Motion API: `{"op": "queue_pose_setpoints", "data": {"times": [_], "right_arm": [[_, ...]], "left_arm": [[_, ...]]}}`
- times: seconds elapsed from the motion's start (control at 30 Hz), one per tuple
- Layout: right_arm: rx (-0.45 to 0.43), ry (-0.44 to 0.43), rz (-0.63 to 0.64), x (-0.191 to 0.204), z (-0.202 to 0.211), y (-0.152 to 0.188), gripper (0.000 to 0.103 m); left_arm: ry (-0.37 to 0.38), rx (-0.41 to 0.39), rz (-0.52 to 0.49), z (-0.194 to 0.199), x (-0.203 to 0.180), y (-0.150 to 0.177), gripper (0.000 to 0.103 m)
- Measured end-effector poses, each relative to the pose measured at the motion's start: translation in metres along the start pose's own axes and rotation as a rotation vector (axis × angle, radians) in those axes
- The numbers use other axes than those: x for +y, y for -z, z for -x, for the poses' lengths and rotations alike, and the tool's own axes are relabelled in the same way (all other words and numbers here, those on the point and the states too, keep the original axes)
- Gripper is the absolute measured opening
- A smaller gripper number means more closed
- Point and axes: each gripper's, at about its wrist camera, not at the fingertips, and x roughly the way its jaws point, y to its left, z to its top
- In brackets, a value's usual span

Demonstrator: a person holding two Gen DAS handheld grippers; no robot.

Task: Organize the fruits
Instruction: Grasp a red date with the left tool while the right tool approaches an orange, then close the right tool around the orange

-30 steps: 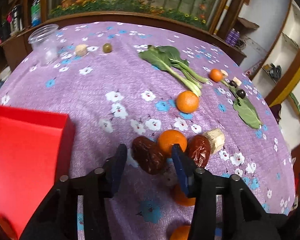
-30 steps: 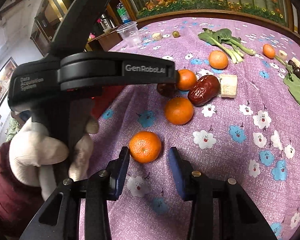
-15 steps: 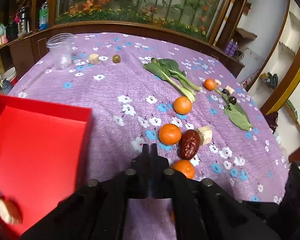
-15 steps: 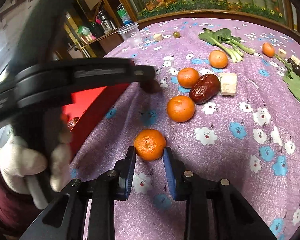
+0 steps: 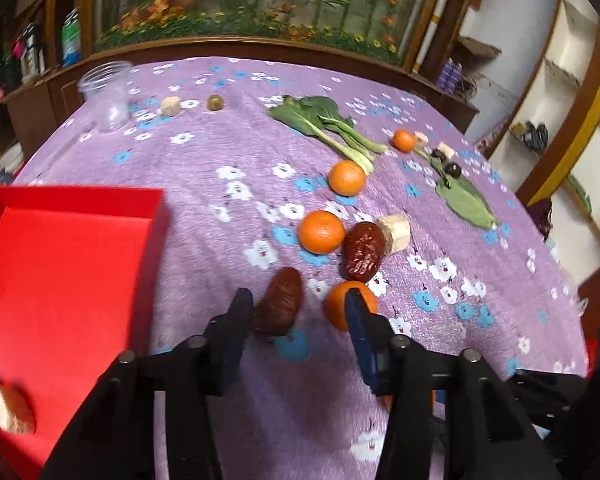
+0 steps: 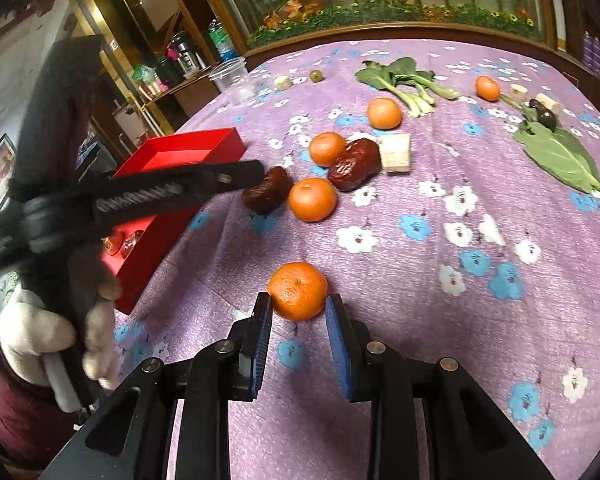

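- I count five round, dimpled tangerines on the purple flowered cloth (image 6: 500,320): one nearest me (image 6: 298,291), one beside the near date (image 6: 312,199), one against the far date (image 6: 327,149), one by the greens (image 6: 384,113), and a small one far back (image 6: 487,88).
- Two wrinkled, glossy brown dates: the near date (image 5: 280,301) and the far date (image 5: 363,251), both right of the red box (image 5: 60,260).
- My left gripper (image 5: 298,304) is spread wide, with the near date between its fingers, close to the left one; it grips nothing.
- My right gripper (image 6: 298,312) is parted around the nearest tangerine, its blue ribbed pads (image 6: 265,320) just beside the peel; whether they touch it I cannot tell.
- The red box is a shallow, smooth, rectangular tray with several small items inside, too blurred to count.
- One clear plastic cup (image 6: 233,80) stands beyond the red box.
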Motion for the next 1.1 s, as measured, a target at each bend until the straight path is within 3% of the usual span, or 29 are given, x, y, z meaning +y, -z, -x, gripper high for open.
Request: {"op": "queue_pose_setpoints", "data": {"times": [0.13, 0.2, 0.23, 0.37, 0.47, 0.6, 0.63, 0.73, 0.8, 0.9, 0.97, 1.1], "right_arm": [[-0.006, 0.02, 0.009, -0.001, 0.004, 0.001, 0.031], [0.0, 0.024, 0.012, -0.002, 0.004, 0.003, 0.031], [0.002, 0.024, 0.011, -0.003, 0.004, 0.003, 0.031], [0.01, 0.008, 0.007, -0.002, 0.002, 0.002, 0.034], [0.001, -0.002, 0.018, 0.003, 0.002, 0.001, 0.047], [0.008, 0.003, 0.035, 0.009, -0.005, -0.002, 0.049], [0.017, 0.007, 0.037, 0.01, -0.01, -0.003, 0.049], [0.035, 0.025, 0.04, 0.012, -0.019, -0.005, 0.049], [0.036, 0.031, 0.042, 0.012, -0.02, -0.007, 0.049], [0.039, 0.037, 0.05, 0.013, -0.021, -0.007, 0.047], [0.04, 0.051, 0.063, 0.014, -0.021, -0.006, 0.036], [0.041, 0.05, 0.074, 0.015, -0.02, -0.005, 0.035]], "left_arm": [[-0.036, -0.008, -0.04, -0.012, -0.004, -0.002, 0.055], [-0.022, 0.001, -0.036, -0.011, -0.001, -0.003, 0.039], [-0.025, 0.001, -0.038, -0.01, -0.001, -0.003, 0.016], [-0.043, -0.005, -0.034, -0.002, 0.003, -0.001, 0.005], [-0.035, -0.008, -0.018, 0.001, 0.007, 0.004, 0.005], [-0.032, -0.011, -0.017, 0.001, 0.007, 0.004, 0.007], [-0.04, -0.011, -0.023, 0.0, 0.006, 0.004, 0.011], [-0.048, 0.0, -0.039, -0.007, 0.001, 0.002, 0.041], [-0.05, 0.019, -0.05, -0.016, -0.001, 0.002, 0.049], [-0.062, 0.018, -0.052, -0.02, -0.001, 0.001, 0.049], [-0.032, 0.032, -0.045, -0.021, 0.0, 0.001, 0.025], [-0.048, 0.017, -0.058, -0.017, -0.004, 0.005, 0.025]]}}
